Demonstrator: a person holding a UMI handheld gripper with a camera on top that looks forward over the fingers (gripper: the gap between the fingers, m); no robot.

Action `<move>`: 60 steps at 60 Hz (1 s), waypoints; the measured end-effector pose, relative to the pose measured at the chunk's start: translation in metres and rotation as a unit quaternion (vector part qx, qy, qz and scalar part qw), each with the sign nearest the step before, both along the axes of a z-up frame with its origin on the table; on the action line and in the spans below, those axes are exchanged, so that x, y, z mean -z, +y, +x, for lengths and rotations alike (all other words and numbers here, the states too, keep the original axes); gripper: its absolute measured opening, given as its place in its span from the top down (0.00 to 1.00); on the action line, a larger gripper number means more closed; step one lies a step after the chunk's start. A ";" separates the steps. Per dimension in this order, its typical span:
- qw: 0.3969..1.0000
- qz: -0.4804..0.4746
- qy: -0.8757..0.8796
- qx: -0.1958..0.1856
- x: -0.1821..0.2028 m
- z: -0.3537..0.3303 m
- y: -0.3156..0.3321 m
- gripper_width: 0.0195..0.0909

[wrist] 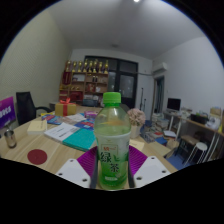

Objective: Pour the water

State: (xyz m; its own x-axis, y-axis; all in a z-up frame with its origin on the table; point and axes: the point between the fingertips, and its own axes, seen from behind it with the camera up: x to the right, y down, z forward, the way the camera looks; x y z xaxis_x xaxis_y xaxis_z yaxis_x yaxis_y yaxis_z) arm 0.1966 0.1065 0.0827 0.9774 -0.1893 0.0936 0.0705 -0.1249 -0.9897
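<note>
Gripped between the two fingers of the hand-held gripper (112, 172), a green-capped bottle (112, 142) stands upright, both purple pads pressed against its labelled sides. It seems lifted clear of the table (40, 140), though its base is hidden. Beyond it lie a teal book (80, 138) and a dark red coaster (37, 156) on the wooden top.

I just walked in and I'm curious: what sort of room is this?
Probably an office or meeting room. A long table strewn with papers, office chairs, and a shelf against the far wall suggest it. The gripper holds a green bottle.
</note>
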 end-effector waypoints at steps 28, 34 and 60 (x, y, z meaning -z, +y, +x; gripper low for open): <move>0.764 -0.010 -0.638 -0.095 -0.123 -0.231 0.006 0.75; 0.664 -0.020 -0.741 -0.094 -0.105 -0.281 0.028 0.76; 0.369 -0.005 -0.924 -0.100 -0.097 -0.330 0.049 0.75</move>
